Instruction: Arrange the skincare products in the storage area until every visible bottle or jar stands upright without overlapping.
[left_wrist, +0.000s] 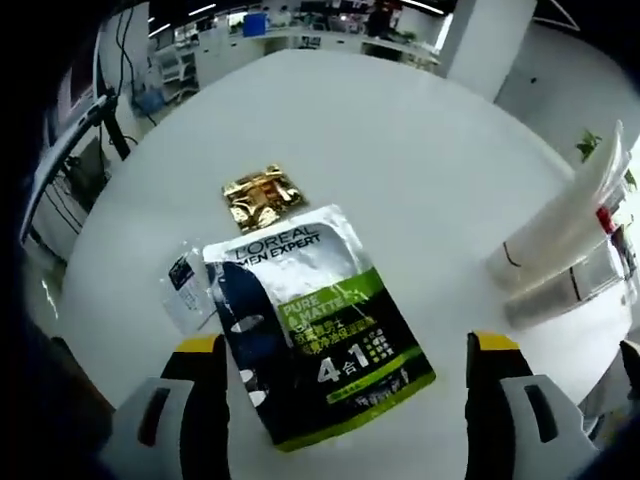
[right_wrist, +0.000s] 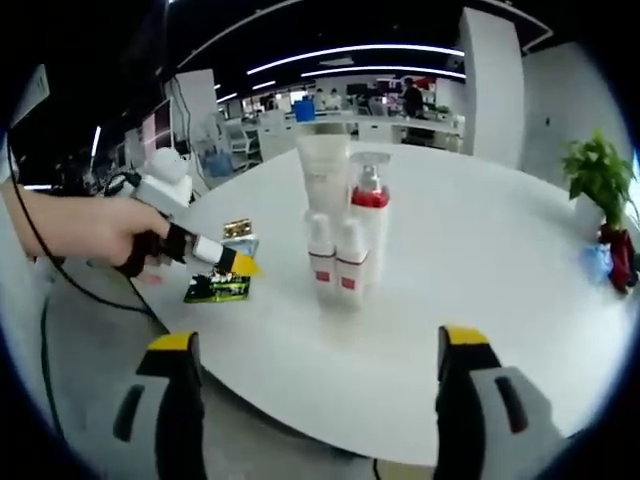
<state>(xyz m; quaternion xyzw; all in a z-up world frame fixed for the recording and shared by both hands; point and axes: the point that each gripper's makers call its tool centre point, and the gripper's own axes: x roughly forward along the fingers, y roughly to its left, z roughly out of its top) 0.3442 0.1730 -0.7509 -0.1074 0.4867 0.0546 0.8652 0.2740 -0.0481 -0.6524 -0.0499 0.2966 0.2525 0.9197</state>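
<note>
- Left tool (left_wrist: 345, 375) is held wide over the flat sachet (left_wrist: 315, 320) on the table (left_wrist: 400, 150)
- Right tool (right_wrist: 315, 375) is spread, empty
- Upright bottles (right_wrist: 340, 240) are clustered tight; a careless nudge could topple them

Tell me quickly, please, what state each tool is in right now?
Left tool: open, holding nothing, poised over the face mask packet.
Right tool: open, holding nothing, facing the bottles.

On the white table (right_wrist: 480, 260): four upright containers — one tube (right_wrist: 322, 175), one red-collared bottle (right_wrist: 369, 205), two small bottles (right_wrist: 336, 262) — plus three flat sachets (left_wrist: 318, 320).
</note>
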